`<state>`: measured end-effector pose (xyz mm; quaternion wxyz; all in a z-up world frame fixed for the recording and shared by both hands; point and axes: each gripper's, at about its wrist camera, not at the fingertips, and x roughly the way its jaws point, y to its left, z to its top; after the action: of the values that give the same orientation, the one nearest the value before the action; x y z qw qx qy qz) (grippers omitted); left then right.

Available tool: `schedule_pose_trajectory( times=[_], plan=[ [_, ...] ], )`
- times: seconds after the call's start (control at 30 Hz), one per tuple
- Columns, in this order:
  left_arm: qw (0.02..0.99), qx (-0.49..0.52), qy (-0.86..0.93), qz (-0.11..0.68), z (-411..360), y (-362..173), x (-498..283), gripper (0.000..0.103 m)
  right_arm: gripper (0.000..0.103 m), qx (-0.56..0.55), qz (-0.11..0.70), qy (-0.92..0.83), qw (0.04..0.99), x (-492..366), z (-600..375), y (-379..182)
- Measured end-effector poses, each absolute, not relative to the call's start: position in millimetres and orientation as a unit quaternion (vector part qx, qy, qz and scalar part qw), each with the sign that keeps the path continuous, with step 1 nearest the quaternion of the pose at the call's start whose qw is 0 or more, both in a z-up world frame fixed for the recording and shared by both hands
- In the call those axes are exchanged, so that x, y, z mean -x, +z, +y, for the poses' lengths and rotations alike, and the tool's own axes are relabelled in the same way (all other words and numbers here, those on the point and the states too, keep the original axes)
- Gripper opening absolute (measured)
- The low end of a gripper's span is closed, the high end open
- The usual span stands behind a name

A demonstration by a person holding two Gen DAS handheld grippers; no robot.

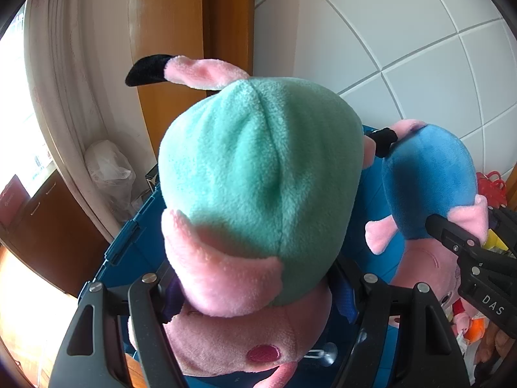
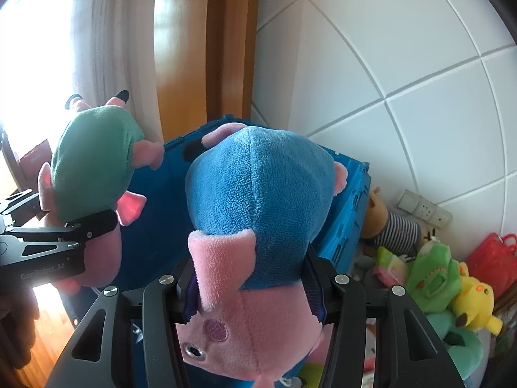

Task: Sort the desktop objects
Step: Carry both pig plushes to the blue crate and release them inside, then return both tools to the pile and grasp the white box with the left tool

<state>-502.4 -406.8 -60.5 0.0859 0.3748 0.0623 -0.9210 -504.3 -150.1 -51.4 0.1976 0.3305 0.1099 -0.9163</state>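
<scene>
1. My left gripper has its 2 jaws closed on the green-dressed pig plush, pinching it at the neck, where the pink head meets the mint fleece body; the toy hangs head-down toward my camera with its legs pointing away.
2. My right gripper is clamped the same way on the blue-dressed pig plush, jaws pressed into both sides where the blue fleece meets the pink head.
3. Both plushes are held in the air over the blue plastic crate, side by side and just apart; neither rests inside it.
4. Each plush fills most of its own camera view and hides the crate floor, so I cannot tell what lies in there.
5. The toys are soft, nubbly fleece, rounded and bell-shaped, with pink limbs ending in black tips; the crate is hard, ribbed and boxy.
6. To the right of the crate a pile of other toys sits against the wall: a striped-shirt bear, a green plush, a yellow plush and a red bag.
7. Behind stands a white tiled wall, smooth and glossy, a wooden door frame and a pale curtain by the bright window.
</scene>
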Motion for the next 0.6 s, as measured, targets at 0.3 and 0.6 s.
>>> schedule_pose_trajectory(
  times=[0.3, 0.6],
  plan=[
    [0.114, -0.344, -0.93, 0.066, -454.9, -55.5, 520.7, 0.103, 0.074, -0.308, 0.12, -0.926, 0.181, 500.7, -148.8, -47.4],
    [0.109, -0.349, -0.928, 0.065, -470.5, -67.7, 516.2, 0.103, 0.074, -0.306, 0.119, -0.928, 0.178, 495.4, -146.7, -44.6]
  ],
)
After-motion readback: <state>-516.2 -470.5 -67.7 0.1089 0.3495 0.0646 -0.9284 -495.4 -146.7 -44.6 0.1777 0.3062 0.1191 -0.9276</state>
